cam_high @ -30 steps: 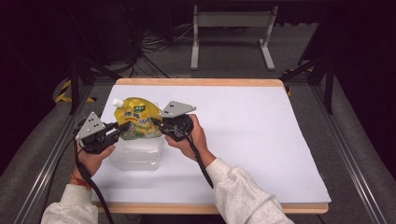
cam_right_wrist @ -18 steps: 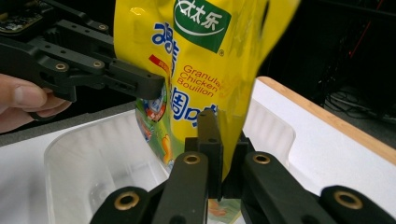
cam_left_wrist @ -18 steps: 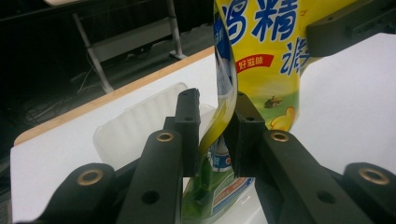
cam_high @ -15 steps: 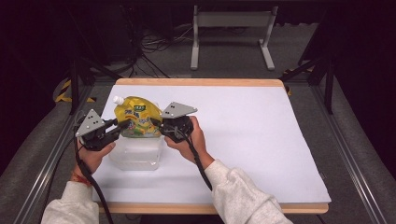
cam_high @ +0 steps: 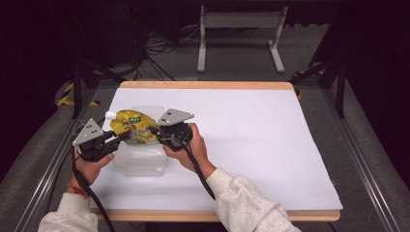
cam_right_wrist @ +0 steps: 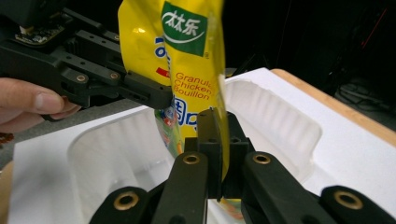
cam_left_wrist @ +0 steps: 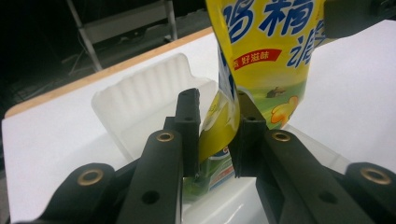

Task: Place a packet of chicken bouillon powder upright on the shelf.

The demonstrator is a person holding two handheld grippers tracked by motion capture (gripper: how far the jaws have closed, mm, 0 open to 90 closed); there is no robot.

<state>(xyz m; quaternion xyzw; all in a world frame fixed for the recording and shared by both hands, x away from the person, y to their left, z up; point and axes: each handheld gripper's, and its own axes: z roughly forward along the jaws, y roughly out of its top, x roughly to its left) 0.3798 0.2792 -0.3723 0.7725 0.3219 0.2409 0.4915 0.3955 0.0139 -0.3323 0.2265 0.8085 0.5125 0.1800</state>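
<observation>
A person sits at a white-covered worktop point(cam_high: 251, 145) with a wooden edge, holding a two-fingered gripper in each hand. Between the two grippers hangs a yellow stand-up pouch of granulated chicken bouillon point(cam_high: 133, 128), with a white spout cap at its upper left corner, green logo and Chinese lettering on its face. The pouch is held up just above a clear plastic clamshell tray point(cam_high: 140, 162) that lies open on the worktop's left half, near the person. The left gripper point(cam_high: 121, 137) comes at the pouch from the tray's left side; in the left gripper view its black fingers point(cam_left_wrist: 189, 126) stand on either side of the pouch's lower edge, the pouch point(cam_left_wrist: 261, 60) pinched and creased between them, and they have just been closing a little further on it. The right gripper point(cam_high: 153, 130) comes from the tray's right side; in the right gripper view its fingers point(cam_right_wrist: 210, 140) are pressed together on the pouch's point(cam_right_wrist: 187, 60) thin side seam, with the ribbed tray point(cam_right_wrist: 271, 116) open beneath. A hand point(cam_right_wrist: 32, 105) carrying the left gripper shows beyond the pouch there.
</observation>
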